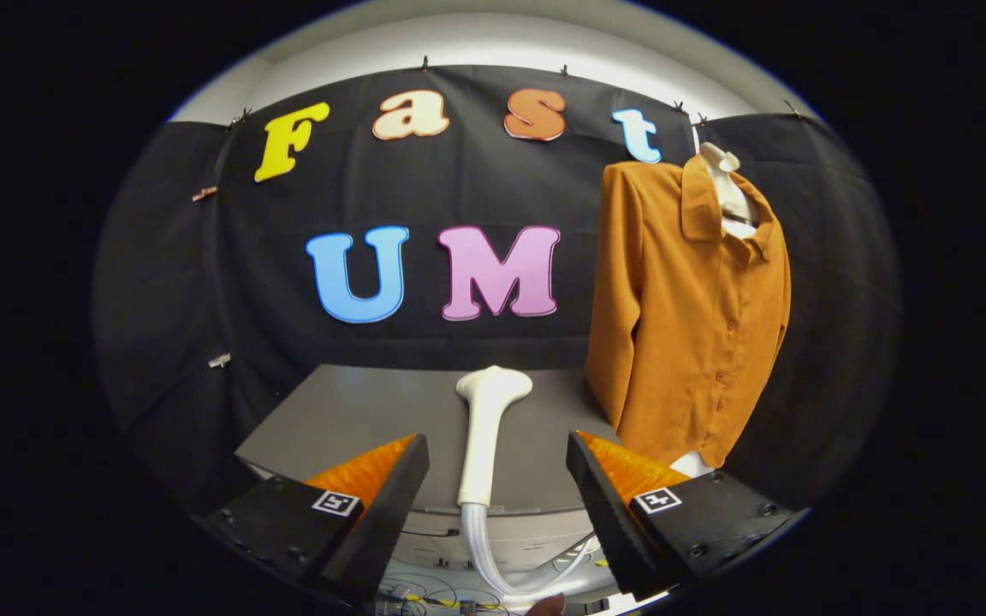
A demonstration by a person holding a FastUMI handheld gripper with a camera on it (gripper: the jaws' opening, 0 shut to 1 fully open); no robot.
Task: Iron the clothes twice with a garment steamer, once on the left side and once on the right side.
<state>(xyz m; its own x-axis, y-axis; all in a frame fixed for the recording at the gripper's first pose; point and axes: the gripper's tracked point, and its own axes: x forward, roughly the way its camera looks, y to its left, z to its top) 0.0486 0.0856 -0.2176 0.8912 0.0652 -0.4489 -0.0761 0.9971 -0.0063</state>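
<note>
Steamer waits between spread fingers

Gripper (497, 479) gapes, touching nothing; steamer (484, 428) lies on the table (356, 411) between its fingers, long axis toward 12 o'clock. Shirt (690, 316) hangs at 2 o'clock.

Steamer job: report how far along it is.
Done: nothing that shows. In hand: the open gripper has its fingers either side of the steamer, which lies on the table, not gripped. Left: grasp it, then steam both sides of the hanging shirt.

Steamer handle (483, 436) lies between the spread claw (497, 479) fingers, untouched.
</note>
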